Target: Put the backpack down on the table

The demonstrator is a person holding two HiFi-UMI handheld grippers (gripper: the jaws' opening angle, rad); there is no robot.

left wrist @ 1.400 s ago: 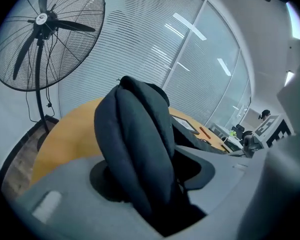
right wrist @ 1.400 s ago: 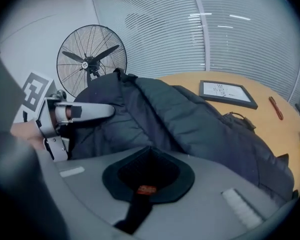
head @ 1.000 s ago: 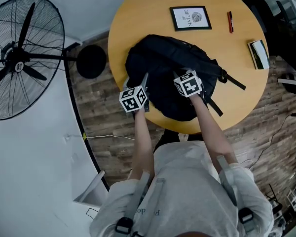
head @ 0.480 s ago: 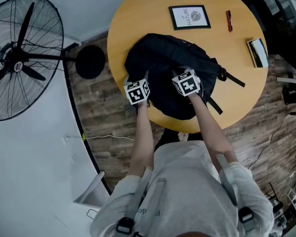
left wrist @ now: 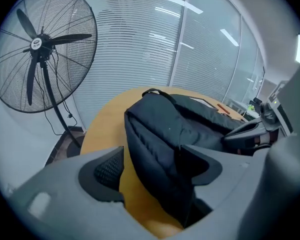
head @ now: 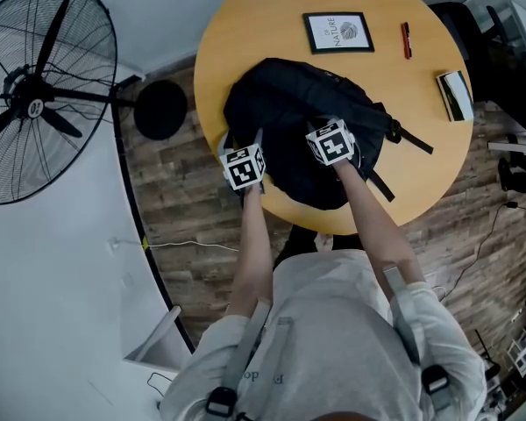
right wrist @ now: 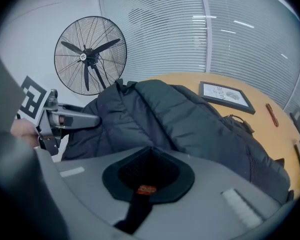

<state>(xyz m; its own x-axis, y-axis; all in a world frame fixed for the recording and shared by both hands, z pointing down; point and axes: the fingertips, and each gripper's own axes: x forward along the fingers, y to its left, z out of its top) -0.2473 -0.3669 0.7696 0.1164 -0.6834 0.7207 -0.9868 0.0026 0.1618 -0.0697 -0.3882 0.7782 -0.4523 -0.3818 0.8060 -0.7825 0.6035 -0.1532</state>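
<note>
The fingers (left wrist: 104, 170) of the left gripper (left wrist: 149, 165) stand wide apart, having just been opening. A side fold of the black backpack (head: 289, 103) lies between them, not clamped. The right gripper (right wrist: 148, 173) has its fingers together on a dark strap (right wrist: 138, 205) with a small orange tag. The backpack lies flat on the round wooden bench (head: 245, 33), its near side reaching the rim closest to the person and its bulk well apart from the framed print (head: 337, 32) and the pen (head: 406, 39) on the far side.

The set-down looks all but done, and what remains is a clean release. The right fingers should part fully before that hand draws back, so the strap drops free rather than tugging the load toward the rim. The left gripper does best to back straight out along its own line, clear of the fold. With the pack so near the edge, a snagged strap is the likeliest way for it to slide off.
</note>
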